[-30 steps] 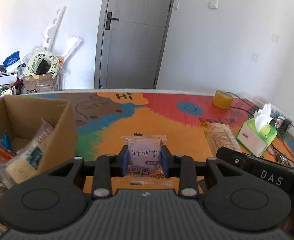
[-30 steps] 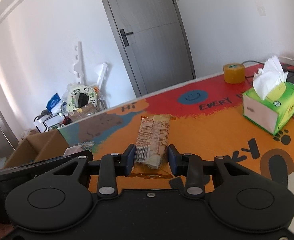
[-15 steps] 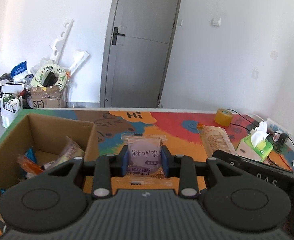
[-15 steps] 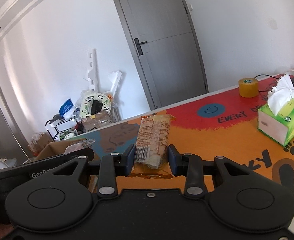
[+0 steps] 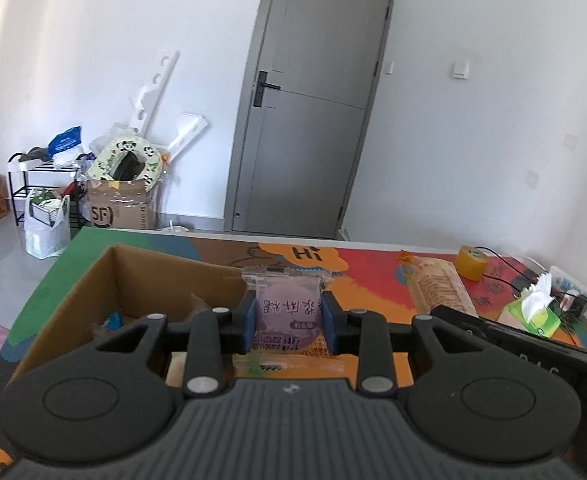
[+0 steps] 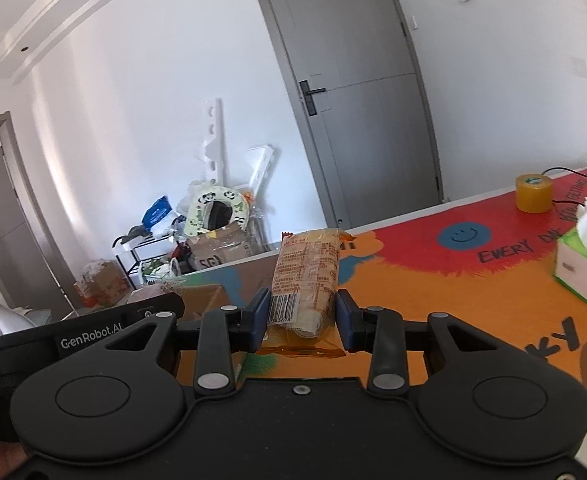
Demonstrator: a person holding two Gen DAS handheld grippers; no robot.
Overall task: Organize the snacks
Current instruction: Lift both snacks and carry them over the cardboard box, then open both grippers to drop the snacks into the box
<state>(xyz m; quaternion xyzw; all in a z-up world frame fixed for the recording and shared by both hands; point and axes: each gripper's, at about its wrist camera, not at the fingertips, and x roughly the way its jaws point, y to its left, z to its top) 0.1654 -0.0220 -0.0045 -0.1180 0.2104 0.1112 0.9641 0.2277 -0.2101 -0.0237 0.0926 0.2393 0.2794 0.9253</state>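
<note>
My left gripper (image 5: 288, 322) is shut on a purple round pastry in a clear wrapper (image 5: 287, 308), held above the table by the near right corner of an open cardboard box (image 5: 105, 280) with several snack packs inside. My right gripper (image 6: 302, 322) is shut on a long orange cracker pack (image 6: 307, 276), lifted off the table. That same cracker pack (image 5: 437, 286) shows to the right in the left wrist view. The cardboard box (image 6: 203, 294) lies at the left in the right wrist view, partly hidden behind the other gripper's body.
A colourful mat covers the table (image 6: 473, 292). A green tissue box (image 6: 583, 268) and a yellow tape roll (image 6: 533, 193) stand at the right, with cables near the far right edge. Clutter, a shelf and a grey door (image 5: 313, 132) lie beyond the table.
Both grippers rose and shifted left with their packs still clamped. The box came from the far left to sit just under and left of the left gripper; the table looks lower and further.
</note>
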